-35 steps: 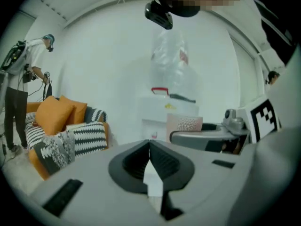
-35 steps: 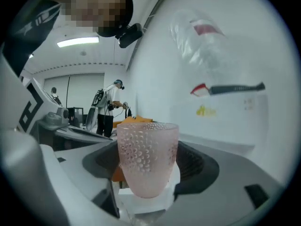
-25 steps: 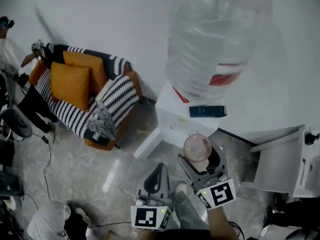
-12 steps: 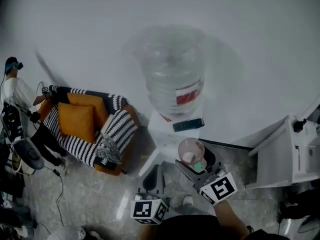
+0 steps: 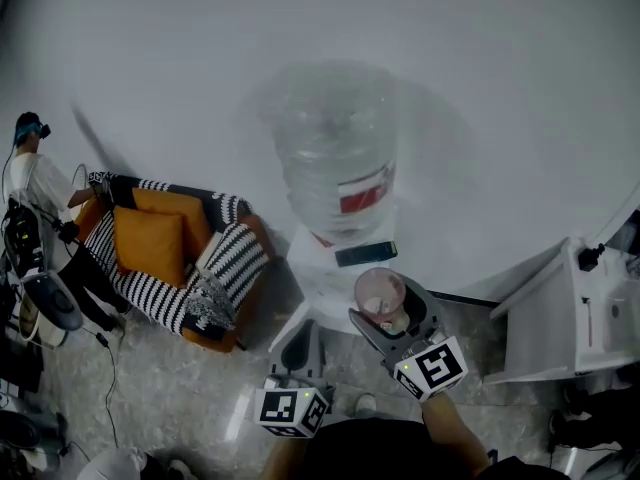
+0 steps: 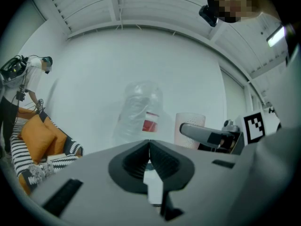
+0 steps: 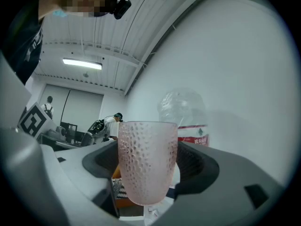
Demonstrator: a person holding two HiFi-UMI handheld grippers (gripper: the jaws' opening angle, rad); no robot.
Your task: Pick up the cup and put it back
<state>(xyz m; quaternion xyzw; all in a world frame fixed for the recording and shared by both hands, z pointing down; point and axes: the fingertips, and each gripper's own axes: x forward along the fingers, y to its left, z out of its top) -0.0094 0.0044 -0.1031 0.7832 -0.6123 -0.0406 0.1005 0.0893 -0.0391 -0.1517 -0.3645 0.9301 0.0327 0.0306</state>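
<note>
Pickup looks done: nearest, the left gripper [image 5: 303, 340] is empty with its fingers [image 6: 134, 163] pressed together. Just right of it, the right gripper [image 5: 388, 313] has its fingers [image 7: 196, 166] clamped on the pink cup [image 7: 147, 161], upright and clear of any surface. Putting it back is what's left, probably on the white dispenser [image 5: 322, 271] just beyond, under the water bottle [image 5: 335, 153].

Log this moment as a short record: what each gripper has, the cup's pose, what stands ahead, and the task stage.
right gripper: closed on the pink dimpled cup, upright, in the air
left gripper: jaws together, empty
ahead: water bottle on white dispenser
beside it: striped sofa, orange cushions
task stage: cup lifted, not yet put back
</note>
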